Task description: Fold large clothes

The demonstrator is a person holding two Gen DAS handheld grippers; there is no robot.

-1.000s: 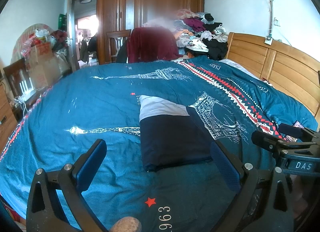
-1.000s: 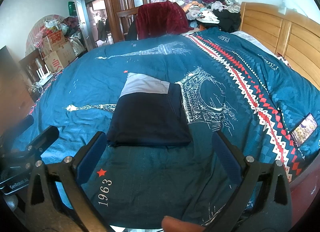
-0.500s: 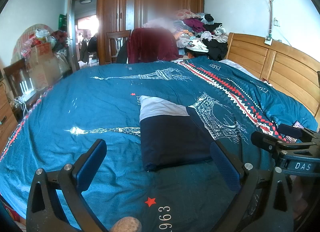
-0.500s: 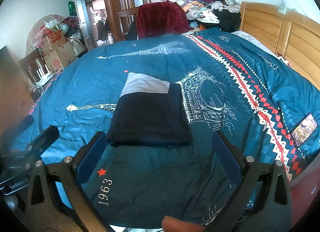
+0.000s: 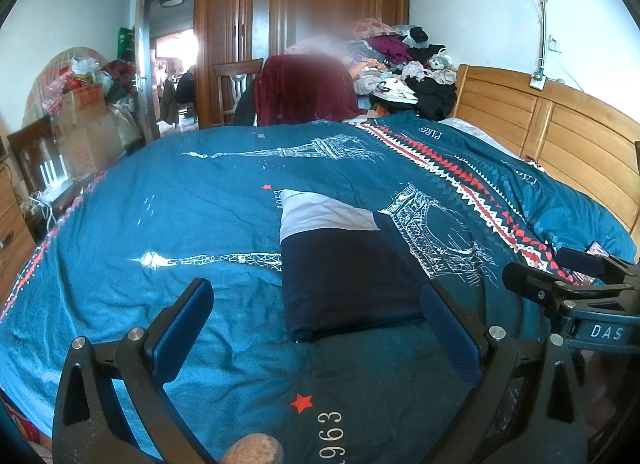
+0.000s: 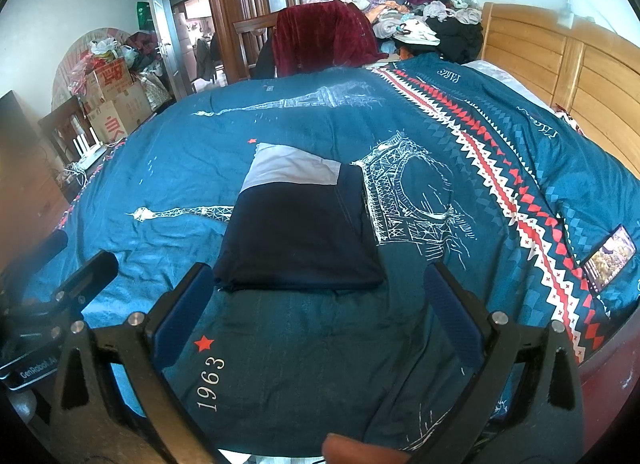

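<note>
Right wrist view: folded garment [image 6: 298,240] lies beyond both grippers' spread, empty fingers [image 6: 182,314].

1. A home bedroom: a bed [image 5: 200,200] under a blue Eiffel Tower duvet, with a wooden headboard [image 5: 560,132]
2. A tall wooden wardrobe [image 5: 304,4], heaped clothes [image 6: 416,12] and cardboard boxes [image 6: 116,96]

Navy-and-white folded garment [image 5: 340,264]; teal Eiffel-print duvet [image 5: 200,200]; maroon throw [image 6: 324,36].

Navy garment [image 5: 344,276] with pale grey end, folded into flat rectangle, lying mid-bed
</note>
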